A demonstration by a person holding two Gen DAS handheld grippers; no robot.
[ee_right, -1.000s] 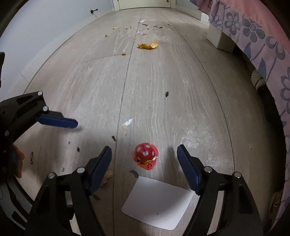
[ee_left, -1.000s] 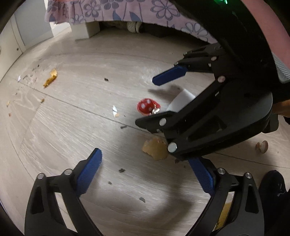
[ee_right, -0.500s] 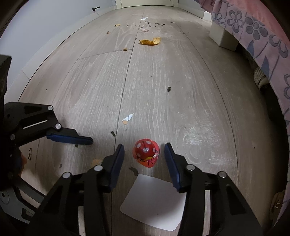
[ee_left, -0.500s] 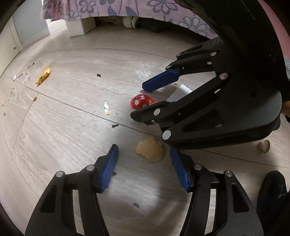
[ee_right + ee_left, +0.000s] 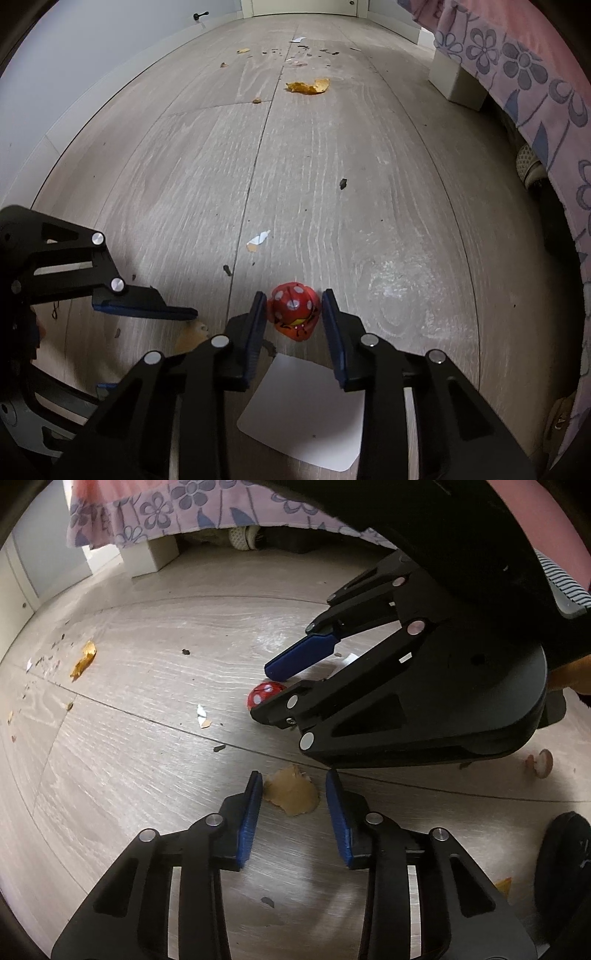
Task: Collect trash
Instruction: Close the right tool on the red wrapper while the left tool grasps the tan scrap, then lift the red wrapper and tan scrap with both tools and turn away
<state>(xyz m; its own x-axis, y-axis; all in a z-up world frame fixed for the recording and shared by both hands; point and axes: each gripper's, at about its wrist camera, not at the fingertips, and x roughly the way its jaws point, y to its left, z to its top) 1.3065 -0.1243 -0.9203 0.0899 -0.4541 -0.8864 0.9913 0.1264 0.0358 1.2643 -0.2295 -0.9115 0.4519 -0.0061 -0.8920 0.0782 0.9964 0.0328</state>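
On the floor, the left gripper (image 5: 293,801) has its fingers spread but narrow around a tan scrap (image 5: 293,794), neither pad clearly touching it. Just to its right, the right gripper (image 5: 294,314) likewise brackets a red spotted wrapper (image 5: 295,312) (a white card (image 5: 306,413) lies just behind it), fingers apart and not yet pinching. Both pickups look mid-grasp; next, each should pinch firmly, then lift.

both grippers hover low, side by side; the left gripper (image 5: 293,797) and right gripper (image 5: 294,314) each have jaws partly closed, gaps narrow.
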